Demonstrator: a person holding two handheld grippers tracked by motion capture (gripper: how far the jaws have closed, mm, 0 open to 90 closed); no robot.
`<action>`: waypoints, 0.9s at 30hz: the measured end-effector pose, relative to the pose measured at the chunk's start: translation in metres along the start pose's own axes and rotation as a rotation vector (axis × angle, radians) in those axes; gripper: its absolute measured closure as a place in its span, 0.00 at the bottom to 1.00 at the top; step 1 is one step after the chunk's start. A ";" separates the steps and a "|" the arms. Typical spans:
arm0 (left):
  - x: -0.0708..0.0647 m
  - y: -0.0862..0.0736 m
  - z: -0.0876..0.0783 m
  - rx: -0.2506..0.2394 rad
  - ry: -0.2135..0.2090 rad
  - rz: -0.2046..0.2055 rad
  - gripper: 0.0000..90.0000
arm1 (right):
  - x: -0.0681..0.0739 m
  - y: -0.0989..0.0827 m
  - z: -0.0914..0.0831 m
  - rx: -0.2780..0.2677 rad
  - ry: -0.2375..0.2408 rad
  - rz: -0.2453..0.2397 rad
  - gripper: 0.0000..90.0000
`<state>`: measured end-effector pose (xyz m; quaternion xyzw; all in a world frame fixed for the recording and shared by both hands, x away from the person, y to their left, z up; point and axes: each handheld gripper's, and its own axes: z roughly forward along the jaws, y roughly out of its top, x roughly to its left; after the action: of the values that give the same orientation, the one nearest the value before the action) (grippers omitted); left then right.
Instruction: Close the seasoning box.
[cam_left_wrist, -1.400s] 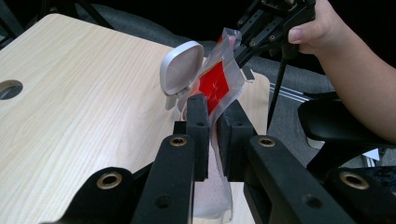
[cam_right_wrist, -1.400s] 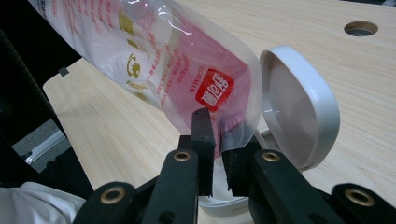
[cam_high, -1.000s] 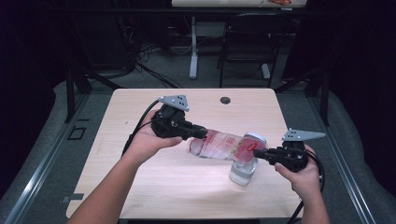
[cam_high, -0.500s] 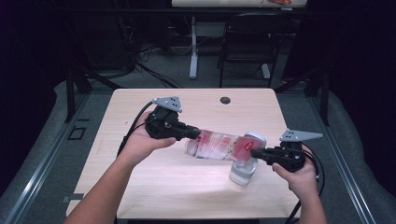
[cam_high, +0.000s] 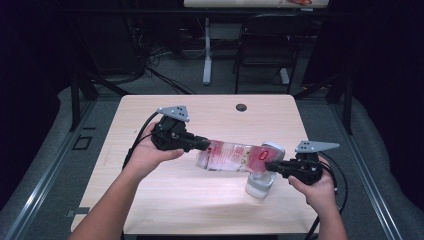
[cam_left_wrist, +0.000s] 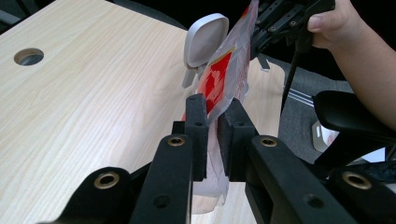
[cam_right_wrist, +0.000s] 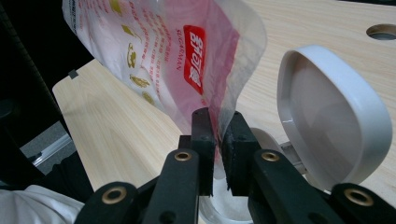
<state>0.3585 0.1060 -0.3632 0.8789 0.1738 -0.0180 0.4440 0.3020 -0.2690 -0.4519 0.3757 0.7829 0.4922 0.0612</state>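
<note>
High view, left gripper (cam_high: 204, 145) and right gripper (cam_high: 270, 166) each pinching an end of the plastic pouch (cam_high: 232, 155), stretched between them, lidded white container (cam_high: 261, 183) just below the right one.

You are working at a pale wooden table (cam_high: 150, 200) with a cable hole (cam_high: 241, 107); a chair (cam_high: 265, 45) is standing beyond it.
</note>
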 end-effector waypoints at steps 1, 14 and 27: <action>0.000 0.000 0.000 -0.002 0.001 -0.001 0.92 | 0.000 -0.001 0.001 -0.003 -0.001 0.004 0.94; 0.003 -0.006 -0.001 -0.004 0.011 -0.015 0.92 | -0.002 -0.005 0.007 0.000 0.034 -0.006 0.93; 0.009 -0.018 -0.002 -0.015 0.015 -0.041 0.92 | 0.000 -0.006 0.011 -0.021 0.047 -0.018 0.97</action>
<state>0.3610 0.1201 -0.3772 0.8718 0.1952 -0.0194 0.4489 0.3046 -0.2625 -0.4624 0.3564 0.7820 0.5087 0.0511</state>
